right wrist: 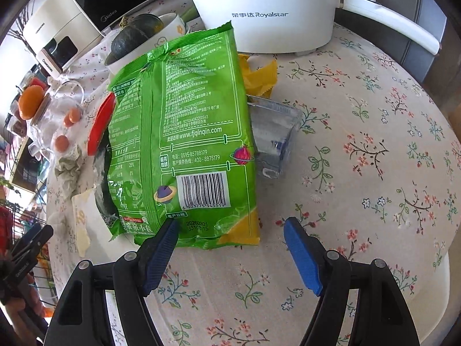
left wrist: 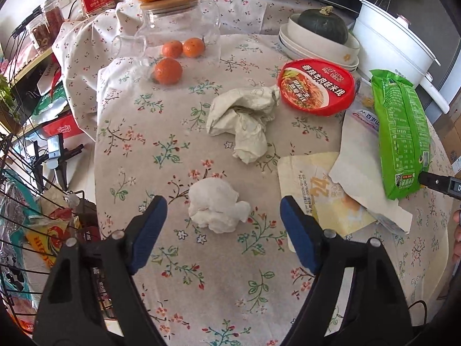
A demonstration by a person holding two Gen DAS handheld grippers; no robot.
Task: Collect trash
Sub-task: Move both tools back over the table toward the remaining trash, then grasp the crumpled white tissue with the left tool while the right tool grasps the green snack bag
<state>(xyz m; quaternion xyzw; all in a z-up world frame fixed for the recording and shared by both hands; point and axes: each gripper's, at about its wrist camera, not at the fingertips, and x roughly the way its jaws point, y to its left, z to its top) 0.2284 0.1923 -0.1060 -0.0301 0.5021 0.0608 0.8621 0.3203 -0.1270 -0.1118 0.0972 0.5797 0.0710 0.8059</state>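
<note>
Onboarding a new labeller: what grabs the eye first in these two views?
In the right wrist view, the bright green printed snack bag fills the middle, lying on the floral tablecloth just ahead of the open right gripper. In the left wrist view, a crumpled white tissue wad lies between the fingers of the open left gripper, with the round red noodle-bowl lid farther back on the right.

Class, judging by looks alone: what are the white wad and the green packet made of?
White wad: probably tissue paper, matte, softly crumpled.
Green packet: likely plastic film, glossy, with shiny creases and a crimped, serrated top seal.
</note>
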